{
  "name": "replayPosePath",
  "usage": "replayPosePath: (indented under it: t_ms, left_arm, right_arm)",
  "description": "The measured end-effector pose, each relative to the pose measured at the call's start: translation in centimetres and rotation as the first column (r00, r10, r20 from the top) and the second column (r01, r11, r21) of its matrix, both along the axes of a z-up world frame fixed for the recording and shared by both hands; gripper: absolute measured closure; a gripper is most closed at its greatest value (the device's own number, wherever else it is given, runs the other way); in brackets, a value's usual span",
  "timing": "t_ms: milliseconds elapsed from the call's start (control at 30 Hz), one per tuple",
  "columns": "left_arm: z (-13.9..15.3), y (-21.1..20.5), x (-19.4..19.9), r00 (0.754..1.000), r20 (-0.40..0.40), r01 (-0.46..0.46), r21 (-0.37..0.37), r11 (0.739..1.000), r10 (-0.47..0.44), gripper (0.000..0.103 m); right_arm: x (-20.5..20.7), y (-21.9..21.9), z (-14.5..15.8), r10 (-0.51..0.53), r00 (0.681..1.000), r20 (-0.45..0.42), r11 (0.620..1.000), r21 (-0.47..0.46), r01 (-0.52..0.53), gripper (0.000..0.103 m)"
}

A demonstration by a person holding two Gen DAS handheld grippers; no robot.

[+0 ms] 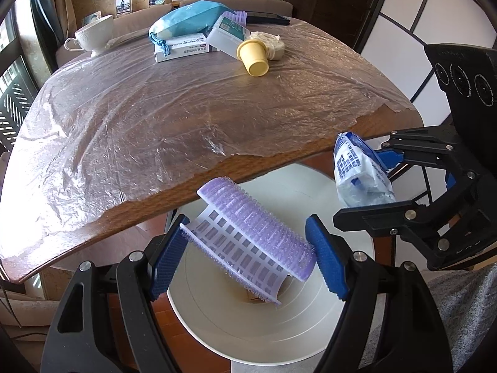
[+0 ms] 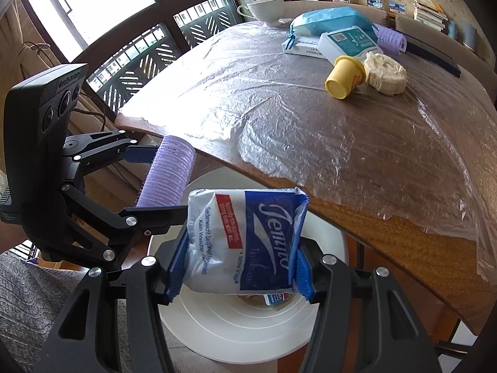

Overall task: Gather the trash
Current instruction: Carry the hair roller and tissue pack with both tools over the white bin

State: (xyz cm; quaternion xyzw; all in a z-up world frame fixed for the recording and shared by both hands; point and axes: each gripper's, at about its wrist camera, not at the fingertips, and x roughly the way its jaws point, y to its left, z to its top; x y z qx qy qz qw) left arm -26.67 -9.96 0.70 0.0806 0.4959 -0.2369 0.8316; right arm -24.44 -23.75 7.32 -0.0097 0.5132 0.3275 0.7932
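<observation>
A purple hair roller (image 1: pixel 257 233) sits clamped crosswise between the jaws of the left gripper (image 1: pixel 248 256), its blue pads pressing on both ends, with a curved gridded piece hanging under it. Just beside it, the right gripper (image 2: pixel 239 264) has its jaws closed on a crumpled tissue packet (image 2: pixel 245 242), white and blue with printed lettering. Both are held above a white bin (image 2: pixel 236 329) that stands on the floor below the jaws; something small lies at its bottom, mostly hidden behind the packet and hard to make out. Beyond the jaws, the edge of the wooden bench (image 1: pixel 279 161) overhangs part of the bin's rim. A wrinkled clear plastic sheet (image 1: pixel 139 118) covers the bench top. At its far side lie a yellow cup (image 1: pixel 253 57) on its side, a pale wad (image 2: pixel 385 74) touching it, a white box with a teal label (image 1: pixel 228 35), a flat carton (image 1: pixel 181 48), a blue pouch (image 1: pixel 189 15) and a second purple roller (image 2: pixel 389 39). A white teacup (image 1: pixel 96 34) stands apart, toward the window.
</observation>
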Motion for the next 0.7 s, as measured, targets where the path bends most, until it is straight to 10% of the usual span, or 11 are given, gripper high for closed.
replayPosePath:
  t_ms: [700]
  left_arm:
    - [-4.9, 0.0, 0.8, 0.994, -0.091, -0.052, 0.057, 0.997, 0.057, 0.026]
  right_arm:
    - [-0.1, 0.3, -4.6, -0.041, 0.997, -0.072, 0.997, -0.063, 0.036, 0.047]
